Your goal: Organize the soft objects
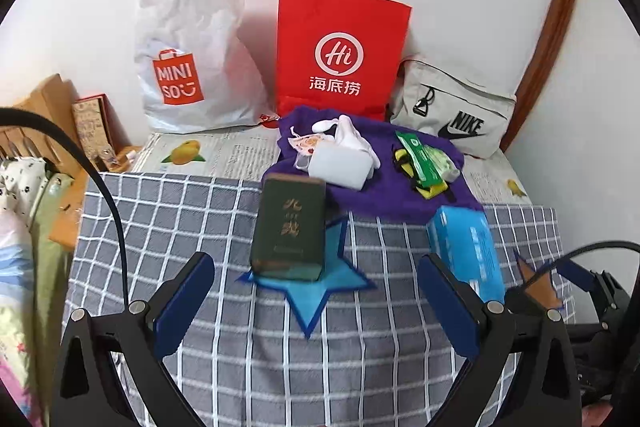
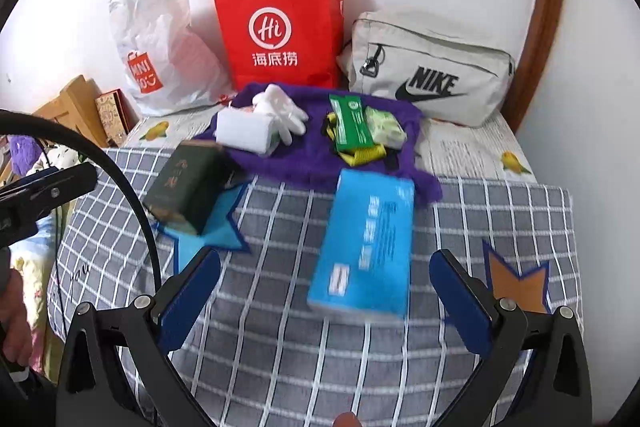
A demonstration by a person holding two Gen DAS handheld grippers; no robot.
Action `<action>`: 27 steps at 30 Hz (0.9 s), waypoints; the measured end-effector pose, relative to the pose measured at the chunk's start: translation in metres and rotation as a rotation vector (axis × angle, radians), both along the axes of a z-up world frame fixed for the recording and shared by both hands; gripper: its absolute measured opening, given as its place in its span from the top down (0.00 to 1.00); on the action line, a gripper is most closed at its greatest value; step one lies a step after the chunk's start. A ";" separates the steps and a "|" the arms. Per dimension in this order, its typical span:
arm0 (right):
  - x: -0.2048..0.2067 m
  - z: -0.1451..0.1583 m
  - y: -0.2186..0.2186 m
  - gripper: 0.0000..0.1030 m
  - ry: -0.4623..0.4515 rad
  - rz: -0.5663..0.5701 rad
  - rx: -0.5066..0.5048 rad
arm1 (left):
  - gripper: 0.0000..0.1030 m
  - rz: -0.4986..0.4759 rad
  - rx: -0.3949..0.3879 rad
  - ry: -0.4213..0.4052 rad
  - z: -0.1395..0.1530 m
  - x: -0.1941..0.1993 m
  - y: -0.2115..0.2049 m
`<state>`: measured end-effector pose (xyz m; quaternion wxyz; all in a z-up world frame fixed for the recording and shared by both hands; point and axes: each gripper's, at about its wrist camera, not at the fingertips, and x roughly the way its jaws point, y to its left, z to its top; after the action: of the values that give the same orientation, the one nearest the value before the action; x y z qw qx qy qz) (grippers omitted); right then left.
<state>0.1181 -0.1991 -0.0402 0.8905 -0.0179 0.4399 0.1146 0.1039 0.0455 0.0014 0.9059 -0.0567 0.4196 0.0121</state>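
Right wrist view: soft stuff sits heaped on the purple cloth (image 2: 320, 155) at the back of the desk (image 2: 280, 347) — white gloves (image 2: 286, 111), white pack (image 2: 244, 131), green packets (image 2: 352, 127). Blue tissue pack (image 2: 366, 247) lies apart in front, between the spread, empty right tongs (image 2: 324, 291). Can't tell if sorting's starting or wrapping up. Left tongs (image 1: 316, 291) are open too, facing the dark box (image 1: 290, 227). Near side's roomy; bags crowd the back.

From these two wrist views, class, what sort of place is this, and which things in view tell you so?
Probably a bedroom at home: a checked bedsheet covers the work surface, patterned bedding lies bunched at the left, and shopping bags such as the red paper bag lean against a plain wall.
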 end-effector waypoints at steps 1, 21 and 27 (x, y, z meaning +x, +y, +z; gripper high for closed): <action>-0.006 0.001 -0.001 0.00 -0.006 -0.003 -0.008 | 0.01 -0.003 0.002 -0.007 0.001 -0.007 -0.001; -0.060 0.022 -0.022 0.00 -0.060 -0.043 0.029 | 0.01 -0.049 0.066 -0.066 0.022 -0.074 -0.043; -0.062 0.024 -0.022 0.00 -0.063 -0.044 0.033 | 0.01 -0.057 0.070 -0.065 0.022 -0.076 -0.044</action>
<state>0.0561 -0.2215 -0.0166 0.9064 0.0028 0.4100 0.1018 0.0281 0.0012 0.0236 0.9204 -0.0136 0.3907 -0.0009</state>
